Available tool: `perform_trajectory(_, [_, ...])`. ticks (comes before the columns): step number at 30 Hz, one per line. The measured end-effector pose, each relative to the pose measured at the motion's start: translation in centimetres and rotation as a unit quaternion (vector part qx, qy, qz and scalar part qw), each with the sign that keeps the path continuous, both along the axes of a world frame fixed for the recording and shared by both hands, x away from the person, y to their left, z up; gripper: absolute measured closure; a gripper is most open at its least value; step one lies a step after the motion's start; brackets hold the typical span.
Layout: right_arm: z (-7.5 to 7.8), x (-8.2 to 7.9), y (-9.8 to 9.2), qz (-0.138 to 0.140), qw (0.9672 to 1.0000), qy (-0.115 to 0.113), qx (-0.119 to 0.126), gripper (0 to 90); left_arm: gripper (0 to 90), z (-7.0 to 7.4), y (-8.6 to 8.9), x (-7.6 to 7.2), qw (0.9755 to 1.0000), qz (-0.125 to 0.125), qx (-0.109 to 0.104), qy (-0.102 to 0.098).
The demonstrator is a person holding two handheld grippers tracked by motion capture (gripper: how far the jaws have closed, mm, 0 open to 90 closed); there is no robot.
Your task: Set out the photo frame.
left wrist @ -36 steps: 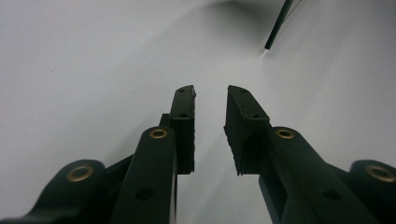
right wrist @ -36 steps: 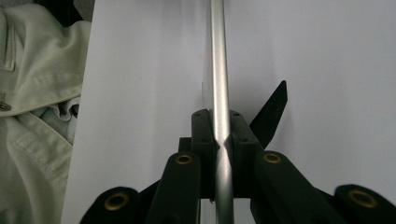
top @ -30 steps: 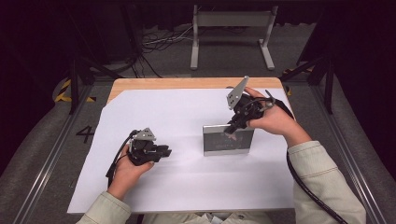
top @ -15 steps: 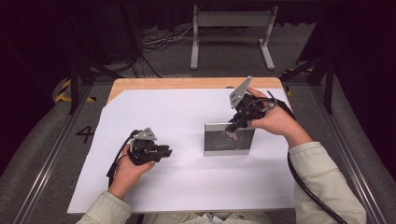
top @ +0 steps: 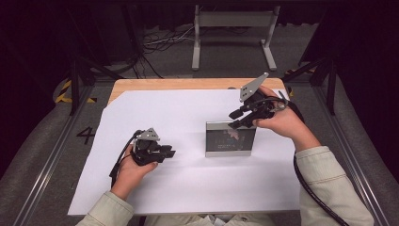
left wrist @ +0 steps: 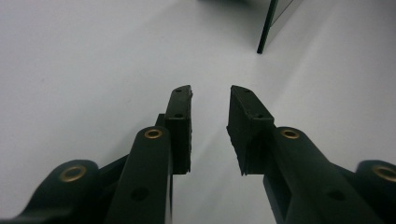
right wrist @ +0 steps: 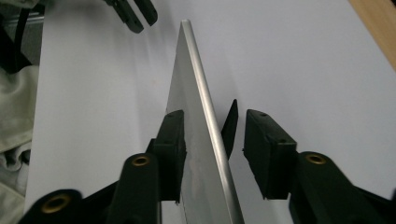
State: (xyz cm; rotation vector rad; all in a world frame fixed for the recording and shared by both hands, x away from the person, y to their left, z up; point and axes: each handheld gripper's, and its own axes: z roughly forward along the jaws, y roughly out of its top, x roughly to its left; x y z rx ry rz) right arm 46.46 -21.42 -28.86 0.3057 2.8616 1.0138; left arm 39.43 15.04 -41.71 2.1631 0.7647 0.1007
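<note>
A white sheet (top: 188,188) covers most of the wooden table (top: 141,84), dark floor and cables behind it. The right gripper (top: 237,120) sits at the top edge of a standing picture frame (top: 230,140), which is upright near the middle of the sheet. In the right gripper view its 2 jaws have just been opening and stand apart, straddling the frame's thin silver edge (right wrist: 205,116); the left pad (right wrist: 173,140) looks close against the glass face, the other one clear of it. The frame's back prop (right wrist: 229,126) shows behind the edge. The left gripper (top: 168,153) rests low on the sheet, well apart from the frame, jaws part-open with nothing between them.

The risk, I'd say, is a tip-over: the frame stands on a narrow base and 1 prop, so a pad dragging on the glass as the hand withdraws could topple it. The left gripper is too far off to catch it.
</note>
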Motion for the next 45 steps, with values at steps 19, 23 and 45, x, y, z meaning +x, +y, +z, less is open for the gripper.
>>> perform_trajectory(19, [1.3, -1.3, -4.5, -0.059, 0.9970, -0.031, 0.040, 47.3, 64.6, 0.2, 1.8, -0.2, 0.9997, 0.020, -0.003, -0.015])
perform_trajectory(23, [1.4, -1.9, -5.5, -0.072, 0.9957, -0.038, 0.045, 46.7, 64.6, 0.2, 2.3, -0.1, 0.9995, 0.025, -0.007, -0.020])
perform_trajectory(45, [1.1, -4.3, -11.3, -0.131, 0.9884, -0.049, 0.060, 43.0, 64.6, 0.3, 2.6, 0.0, 0.9987, 0.034, -0.015, -0.035])
